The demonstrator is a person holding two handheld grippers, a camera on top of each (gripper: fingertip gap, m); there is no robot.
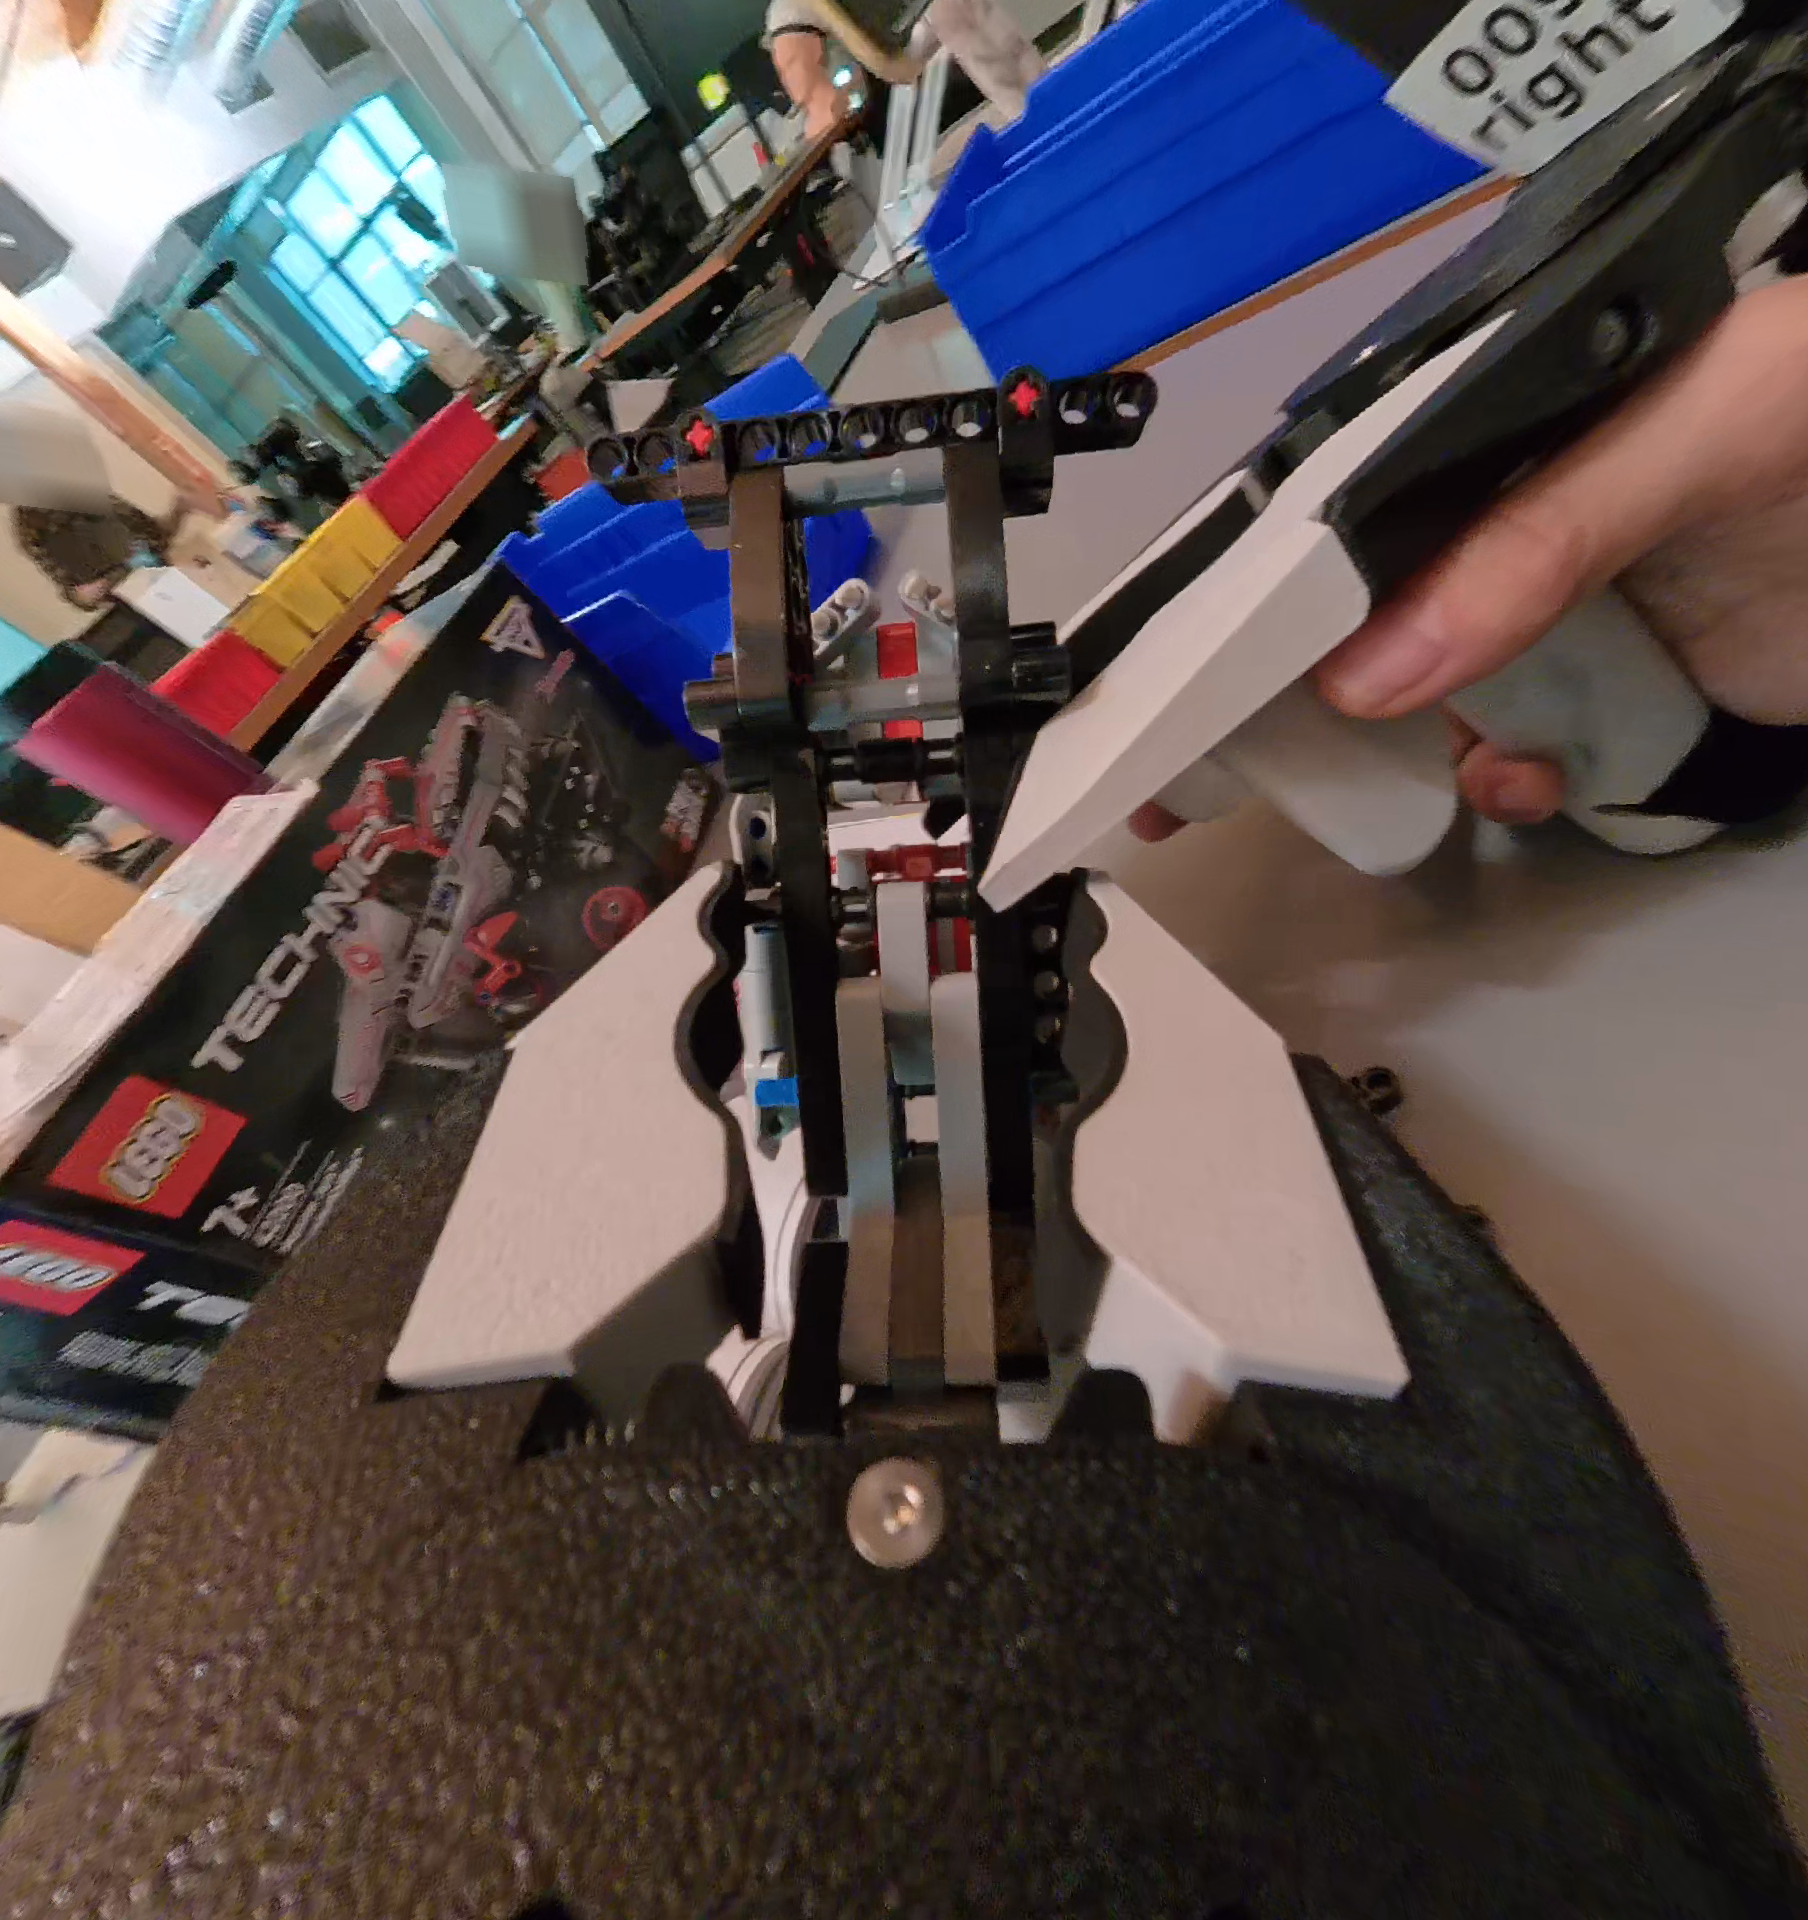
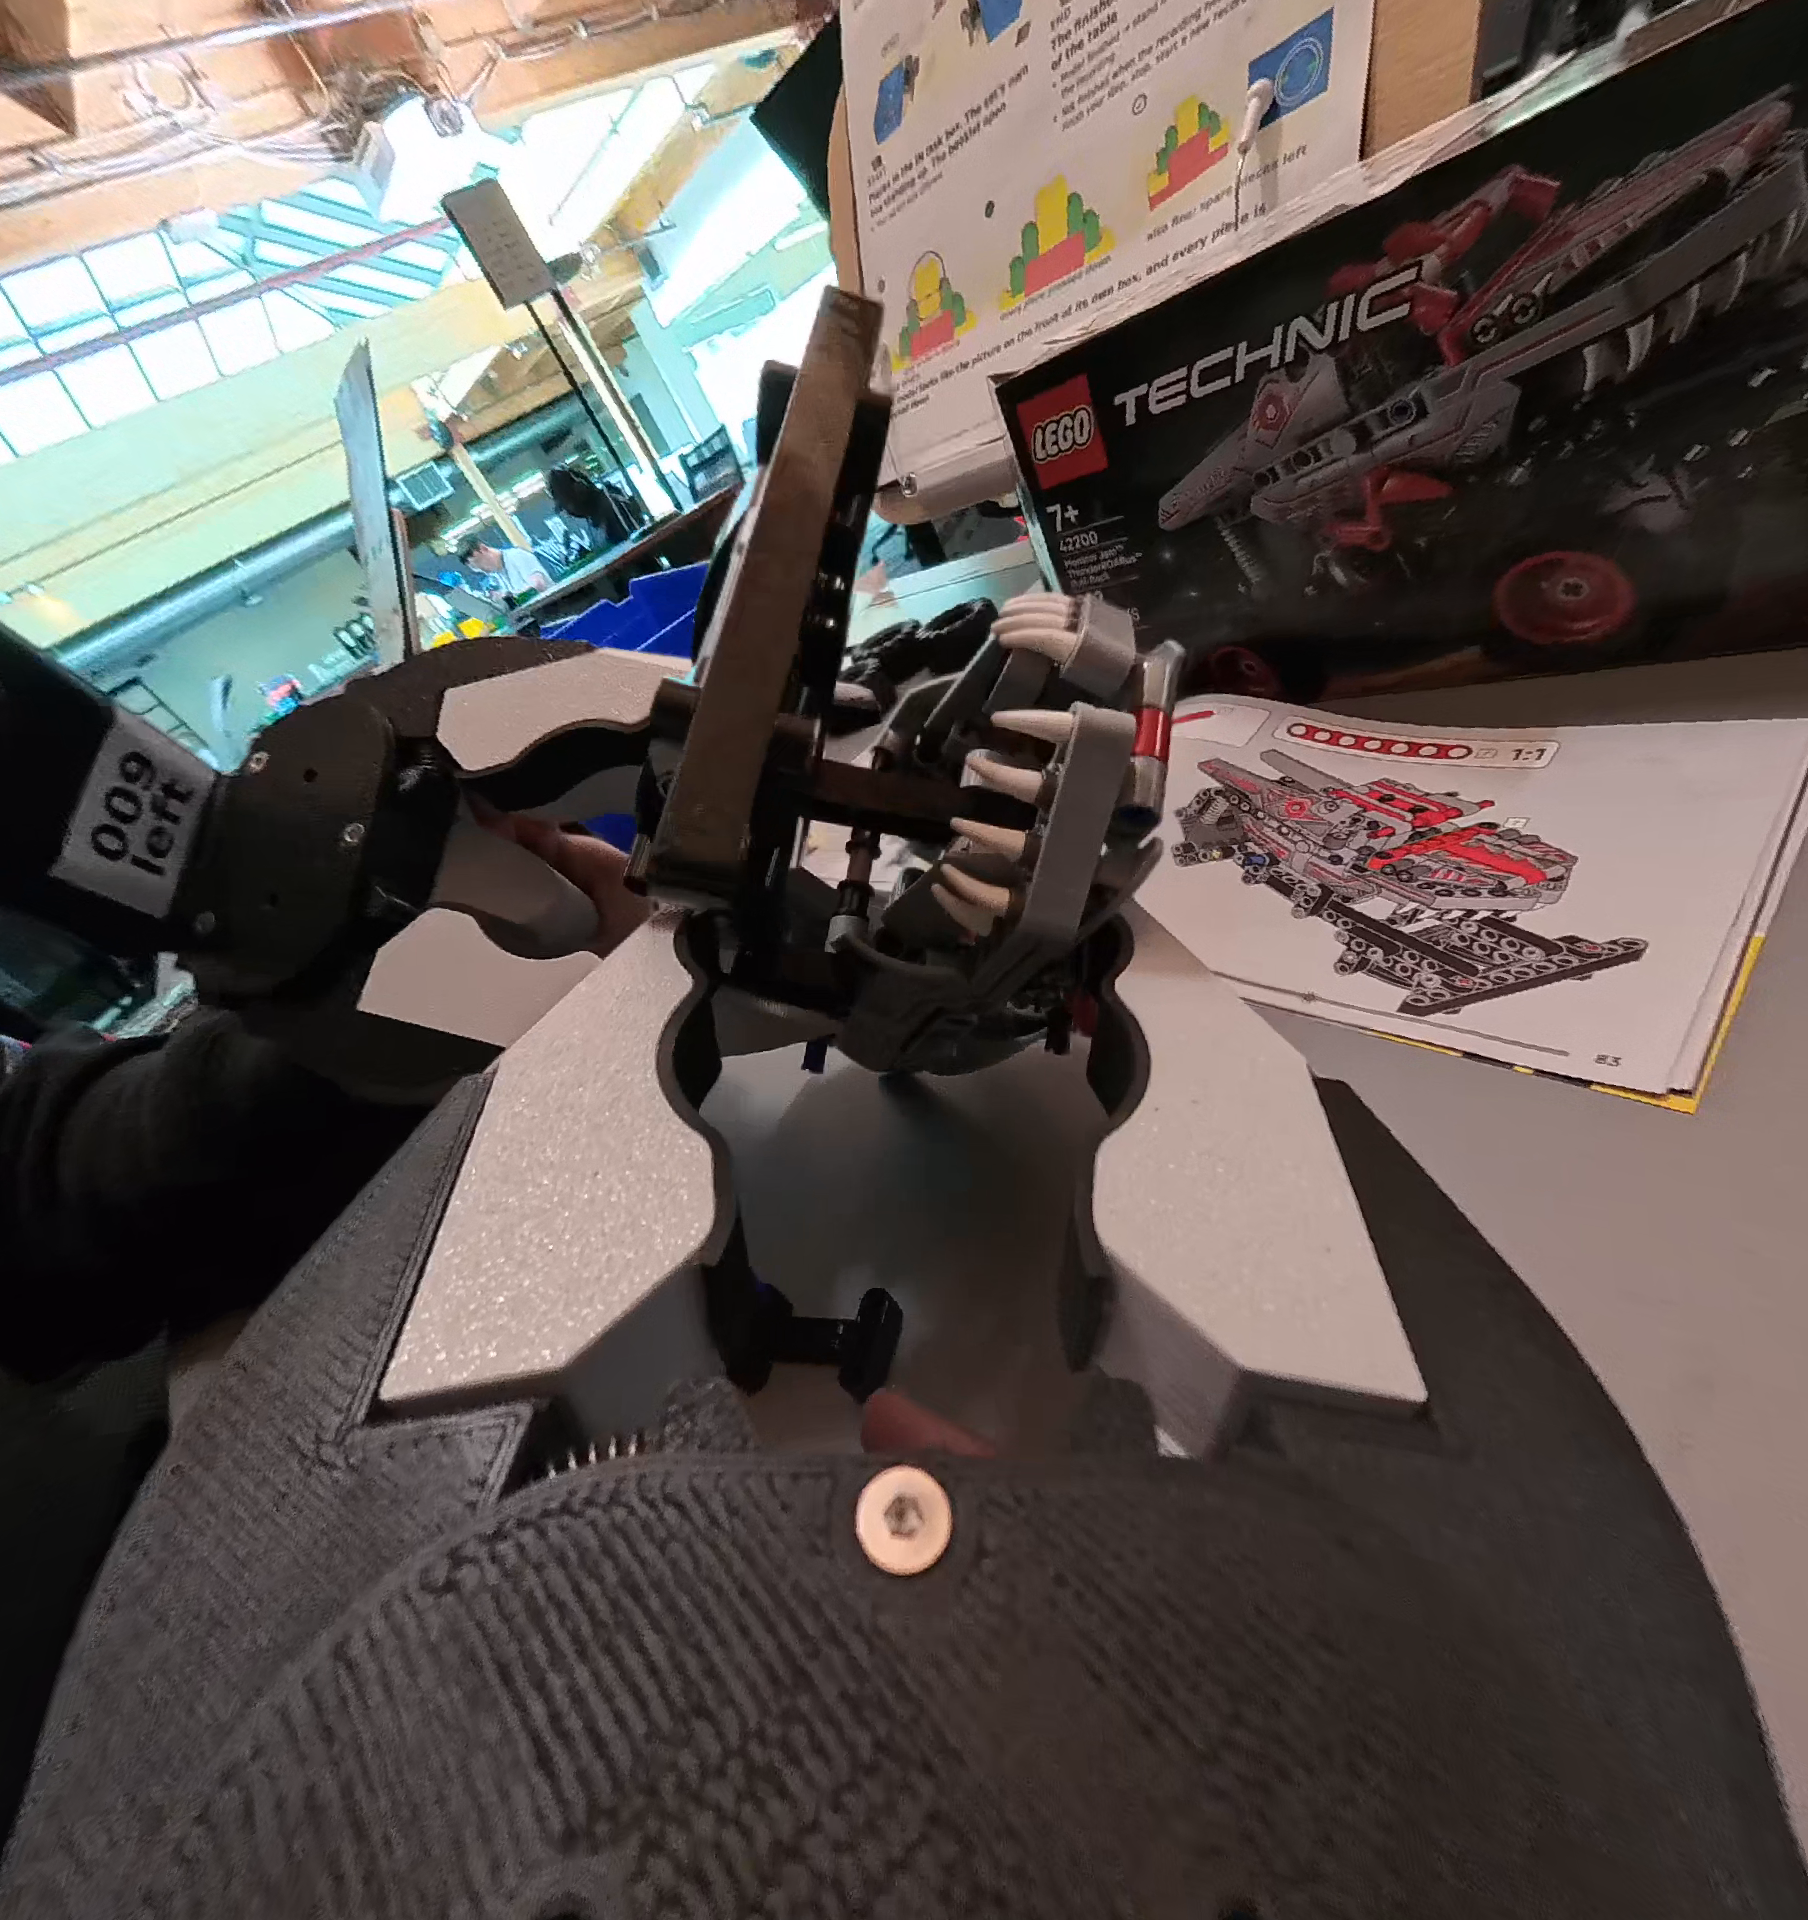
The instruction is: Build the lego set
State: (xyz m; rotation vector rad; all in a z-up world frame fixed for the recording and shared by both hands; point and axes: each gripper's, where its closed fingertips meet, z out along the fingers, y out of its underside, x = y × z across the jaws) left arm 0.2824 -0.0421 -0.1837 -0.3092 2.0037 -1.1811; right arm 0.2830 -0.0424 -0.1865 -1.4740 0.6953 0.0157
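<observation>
The partly built lego model point(image 1: 775, 582) is a black beam frame with grey and red parts. In the right wrist view it shows a grey jaw with white teeth point(image 2: 1076, 831) and a tilted black frame. My left gripper point(image 1: 905, 904) is shut on the model's lower frame and holds it upright above the table. It enters the right wrist view from the left point(image 2: 640, 821). My right gripper point(image 2: 900, 935) closes on the model's other end, both fingertips against its sides. In the left wrist view it comes in from the upper right point(image 1: 1004, 862), held by a hand. A small black pin point(image 2: 843, 1335) sits between its fingers near the base.
The lego set box point(image 1: 360, 935) lies at the left and stands behind the model in the right wrist view point(image 2: 1451, 416). An open instruction booklet point(image 2: 1451, 862) lies on the grey table point(image 1: 1502, 1039). Blue bins point(image 1: 1170, 208) stand behind. Black tyres point(image 2: 921, 634) lie beyond the model.
</observation>
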